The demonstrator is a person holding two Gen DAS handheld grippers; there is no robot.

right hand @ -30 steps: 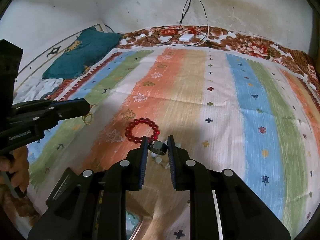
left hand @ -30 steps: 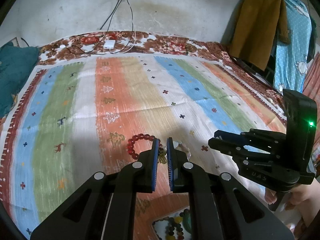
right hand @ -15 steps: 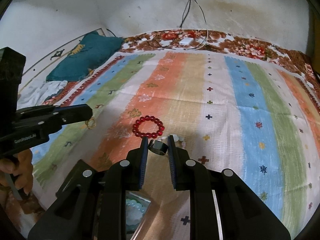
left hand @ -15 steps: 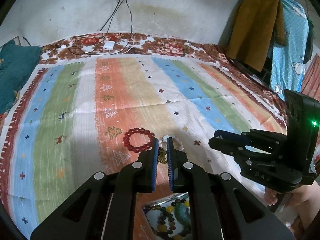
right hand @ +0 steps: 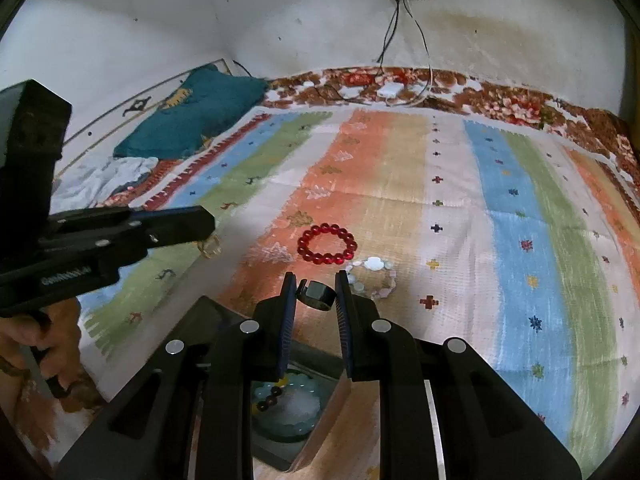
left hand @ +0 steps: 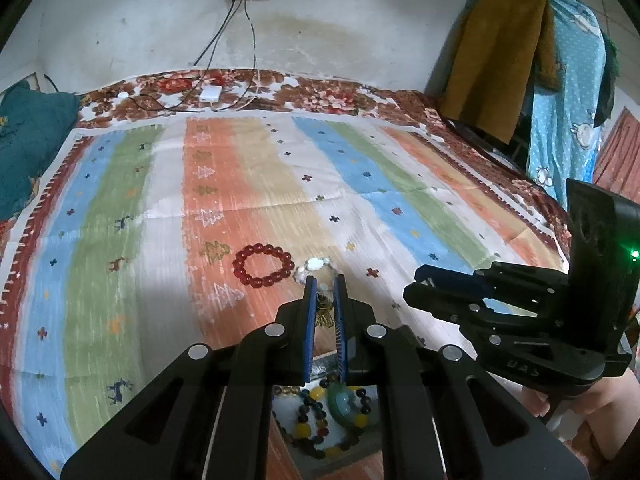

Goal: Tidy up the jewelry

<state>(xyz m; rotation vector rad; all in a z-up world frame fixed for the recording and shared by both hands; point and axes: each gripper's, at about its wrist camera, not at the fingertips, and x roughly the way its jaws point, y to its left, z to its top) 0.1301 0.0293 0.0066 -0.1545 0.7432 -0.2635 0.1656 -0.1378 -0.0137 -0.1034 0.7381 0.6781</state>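
Jewelry: we see a red bead bracelet (left hand: pixel 263 265) and a pale bead bracelet (right hand: pixel 373 276) lying just beside each other on the striped bedspread (left hand: pixel 400 200), the red one on the orange stripe.
Left claw (left hand: pixel 325 292): our left claw is pinched nearly closed on a small gold-coloured trinket (left hand: pixel 325 312) that hangs between its blue pads; what kind of piece it is we cannot tell.
Right claw (right hand: pixel 316 280): our right claw grips a dark metal ring (right hand: pixel 316 295) across its width, held above the bedspread near the pale bracelet.
Box: below both claws we see an open jewelry box (left hand: pixel 340 456) with mixed bead bracelets and a green piece inside in the left view, and pale green beads in the right view.
Hands: a hand (right hand: pixel 24 332) shows under the left claw in the right view, and part of a hand (left hand: pixel 592 404) under the right claw in the left view.
Background: a teal cushion (right hand: pixel 192 116) lies at the bed's far left, and clothes (left hand: pixel 520 60) hang at the right.
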